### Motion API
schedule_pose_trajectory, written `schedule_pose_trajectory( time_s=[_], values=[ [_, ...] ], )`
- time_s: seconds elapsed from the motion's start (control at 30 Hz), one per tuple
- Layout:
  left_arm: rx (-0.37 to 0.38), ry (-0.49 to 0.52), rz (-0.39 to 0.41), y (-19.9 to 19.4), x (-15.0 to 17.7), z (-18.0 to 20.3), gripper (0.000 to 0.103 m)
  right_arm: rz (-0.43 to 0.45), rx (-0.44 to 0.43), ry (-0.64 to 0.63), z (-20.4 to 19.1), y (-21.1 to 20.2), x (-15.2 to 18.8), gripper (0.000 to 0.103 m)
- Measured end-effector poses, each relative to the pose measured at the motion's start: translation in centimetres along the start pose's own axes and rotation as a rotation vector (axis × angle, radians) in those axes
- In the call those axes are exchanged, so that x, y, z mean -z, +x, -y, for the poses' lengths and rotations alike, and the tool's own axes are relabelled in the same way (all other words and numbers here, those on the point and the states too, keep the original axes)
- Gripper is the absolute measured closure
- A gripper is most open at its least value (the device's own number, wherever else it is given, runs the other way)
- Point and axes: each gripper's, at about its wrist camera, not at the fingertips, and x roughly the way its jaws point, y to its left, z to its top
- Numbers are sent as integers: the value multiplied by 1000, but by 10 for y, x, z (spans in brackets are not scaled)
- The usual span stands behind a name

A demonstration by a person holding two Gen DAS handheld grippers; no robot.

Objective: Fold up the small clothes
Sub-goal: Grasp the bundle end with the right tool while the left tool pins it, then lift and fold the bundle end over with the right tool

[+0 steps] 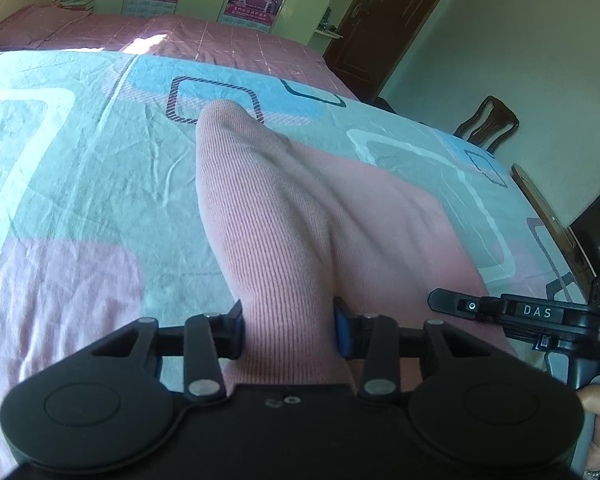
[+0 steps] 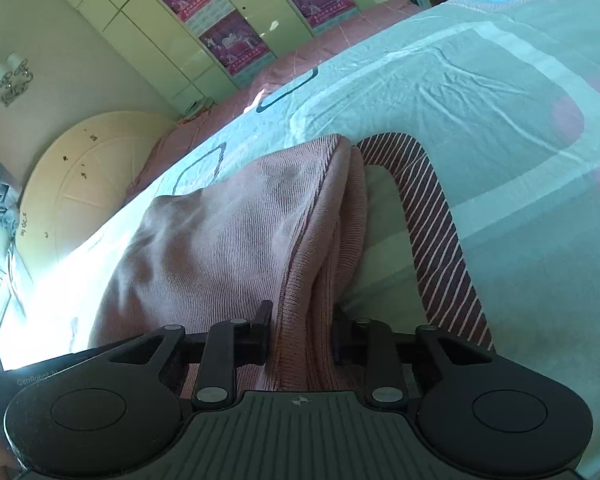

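Note:
A pink ribbed knit garment (image 1: 284,208) lies on the patterned bed sheet (image 1: 80,152) and rises in a fold toward the camera. My left gripper (image 1: 288,328) is shut on its near edge. In the right wrist view the same pink garment (image 2: 228,232) is bunched and lifted, and my right gripper (image 2: 302,332) is shut on its ribbed hem. The right gripper's body (image 1: 540,316) also shows at the right edge of the left wrist view, close beside the left one.
A dark red quilt (image 1: 220,40) lies at the far end of the bed. A wooden chair (image 1: 488,124) stands to the right of the bed. A headboard (image 2: 88,176) and wardrobe (image 2: 204,32) are behind. A striped pattern band (image 2: 436,216) is printed on the sheet.

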Motion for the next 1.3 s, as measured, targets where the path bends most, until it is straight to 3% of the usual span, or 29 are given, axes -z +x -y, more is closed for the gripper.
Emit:
schedule_pose_trajectory(
  time_s=[0.33,0.53,0.7,1.0,1.3],
  values=[
    [7,39,44,-38,-13,10,70,42,-92,-21,-48,-33,2,83],
    [-8,40,80,-81,-17,-16,70,44,-137,-58,-107,-30,18,83],
    [-29,41,113,-124,-21,-59,70,45,-163,-99,-169,-17,36,83],
    [-16,49,138,-196,-24,-172,70,71,-167,-99,-291,36,86,83],
    [-76,41,146,-226,-41,-270,70,53,-209,-94,-374,114,111,83]
  ],
)
